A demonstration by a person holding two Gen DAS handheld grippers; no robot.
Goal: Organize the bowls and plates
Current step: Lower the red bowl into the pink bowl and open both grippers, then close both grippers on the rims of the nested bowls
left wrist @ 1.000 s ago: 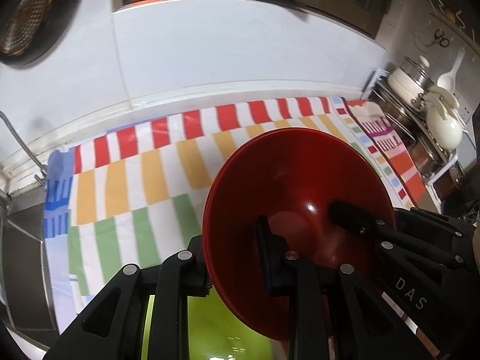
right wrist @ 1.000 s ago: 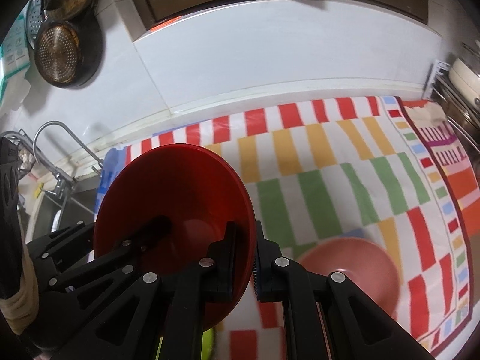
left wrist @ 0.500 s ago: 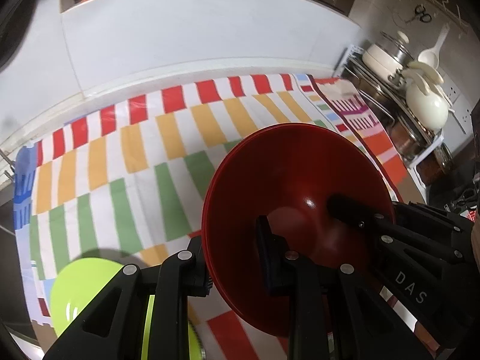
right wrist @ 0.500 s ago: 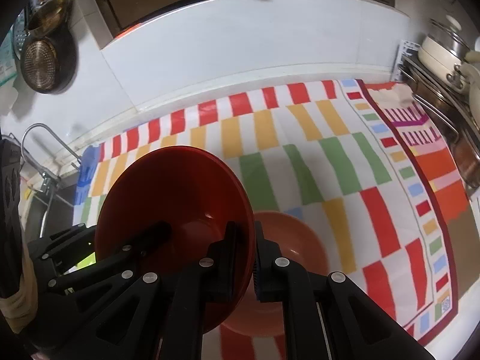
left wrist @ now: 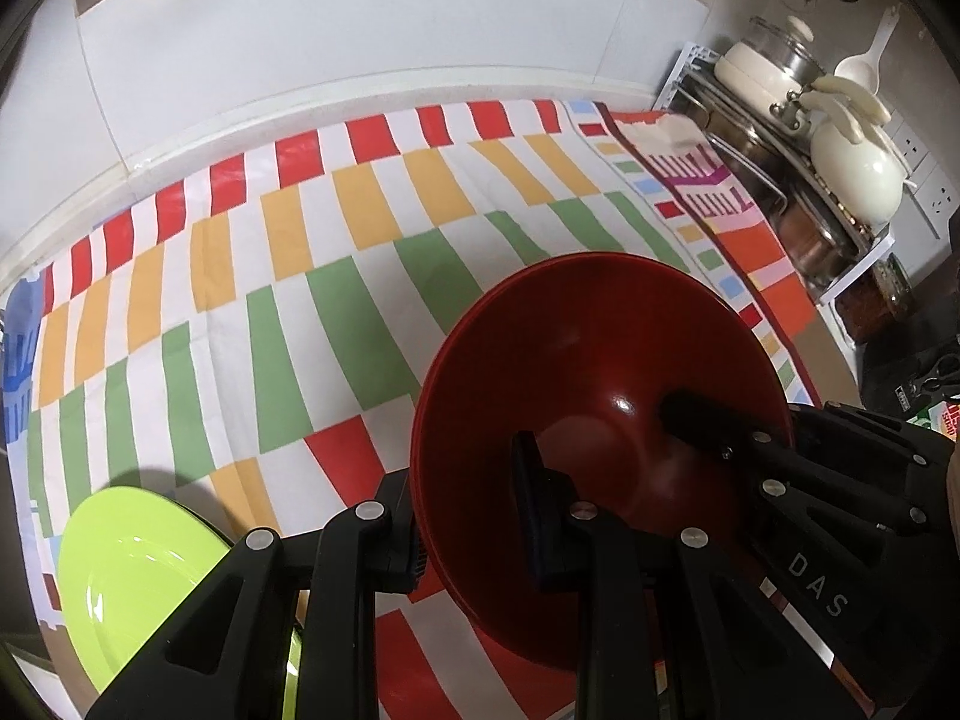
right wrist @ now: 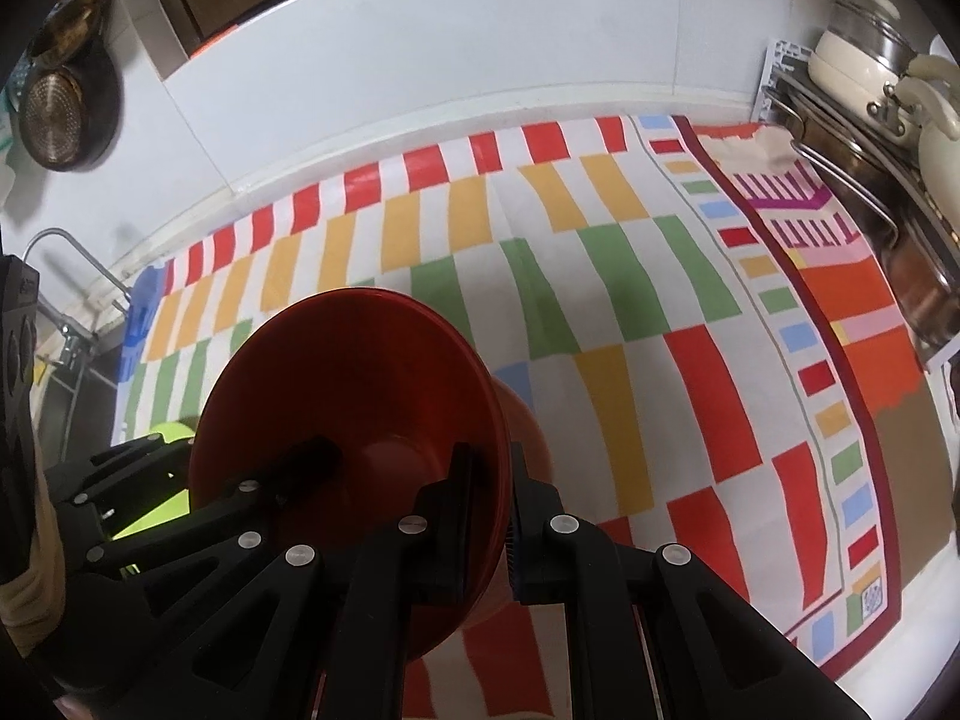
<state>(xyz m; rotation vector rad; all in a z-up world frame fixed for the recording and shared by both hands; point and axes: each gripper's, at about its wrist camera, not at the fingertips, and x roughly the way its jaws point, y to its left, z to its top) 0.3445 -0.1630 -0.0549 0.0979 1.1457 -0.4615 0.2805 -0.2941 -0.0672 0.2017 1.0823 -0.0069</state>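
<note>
A: What has changed over the last second?

B: The red bowl (left wrist: 600,372) has been carried across the striped cloth (left wrist: 360,276) toward the rack of pots (left wrist: 798,180); a second ago the green plate (left wrist: 138,576) was almost hidden under the left gripper (left wrist: 474,516), and now it lies in full view at the cloth's near left corner; in the right wrist view a pink bowl (right wrist: 528,420) that sat out to the right is now mostly hidden behind the red one.

A: So where does that leave the job?

B: My guess is the red bowl is headed onto the pink one, to stack like with like; it is not set down yet.

A: And the fingers?

B: Both pairs are clamped on the red bowl's rim, one finger inside and one outside; the left gripper has the left edge, the right gripper (right wrist: 489,516) the right edge; the bowl is held tilted above the surface, touching nothing else.

A: What is it made of?

B: It looks like glossy hard plastic; a wide, shallow cone with a thin rim and a small flat bottom, showing a bright glint; the plate is just as shiny, round and flat; the cloth is matte, lightly creased, in blocks of red, orange and green.
</note>
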